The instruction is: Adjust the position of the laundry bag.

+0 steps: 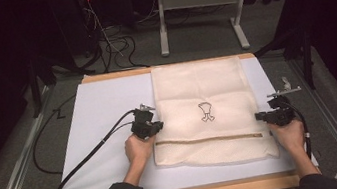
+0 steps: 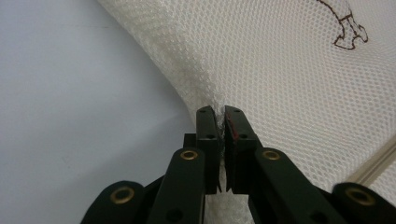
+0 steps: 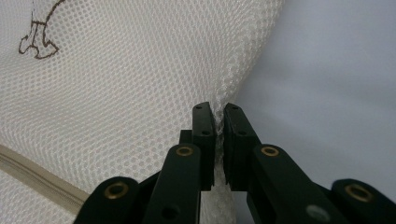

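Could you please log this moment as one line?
left gripper: shut on mesh bag left edge | right gripper: shut on right edge | bag flat on table

Left tool [image 1: 157, 125] and right tool [image 1: 259, 116] point inward at each other, jaws clamped, one hand behind each

A cream mesh laundry bag [image 1: 203, 112] lies flat on the white table cover, its long side running away from the person. The weave is a fine honeycomb net [image 2: 289, 70]. A small dark outline figure [image 1: 206, 111] is drawn near its middle. A beige zipper [image 1: 208, 139] runs straight across the near part. Its left edge [image 2: 205, 100] and right edge [image 3: 229, 88] are each gathered and lifted slightly off the surface.
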### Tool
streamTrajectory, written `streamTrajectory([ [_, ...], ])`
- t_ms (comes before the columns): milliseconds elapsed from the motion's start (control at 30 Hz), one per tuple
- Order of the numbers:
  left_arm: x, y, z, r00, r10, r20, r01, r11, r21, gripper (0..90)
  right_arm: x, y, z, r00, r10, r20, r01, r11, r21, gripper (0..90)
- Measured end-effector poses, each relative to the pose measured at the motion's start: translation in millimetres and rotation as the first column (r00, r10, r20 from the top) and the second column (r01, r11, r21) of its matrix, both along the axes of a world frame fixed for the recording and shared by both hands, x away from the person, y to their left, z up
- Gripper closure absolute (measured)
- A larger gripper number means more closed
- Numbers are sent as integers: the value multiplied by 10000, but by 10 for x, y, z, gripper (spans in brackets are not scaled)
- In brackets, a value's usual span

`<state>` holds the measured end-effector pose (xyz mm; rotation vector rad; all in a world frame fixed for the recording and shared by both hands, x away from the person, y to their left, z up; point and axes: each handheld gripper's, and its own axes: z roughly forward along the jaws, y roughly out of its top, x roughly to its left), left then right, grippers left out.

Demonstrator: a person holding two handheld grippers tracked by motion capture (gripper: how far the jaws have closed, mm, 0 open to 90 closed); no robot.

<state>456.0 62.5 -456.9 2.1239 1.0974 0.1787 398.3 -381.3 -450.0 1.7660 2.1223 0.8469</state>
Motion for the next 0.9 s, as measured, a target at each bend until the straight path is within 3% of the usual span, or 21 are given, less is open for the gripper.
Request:
streamTrajectory([
  [467, -18, 63, 98, 9995, -89, 303, 94, 9998, -169, 863, -29, -14, 10, 9993, 244, 266, -250, 9994, 228, 871],
  [700, -45, 98, 128, 9985, -231, 492, 225, 9997, 116, 862, -39, 3, 15, 9989, 360, 309, -373, 9984, 428, 869],
  [900, -55, 151, 151, 9984, -155, 536, 155, 9999, 14, 862, -45, 24, 22, 9981, 453, 422, -473, 9977, 484, 869],
])
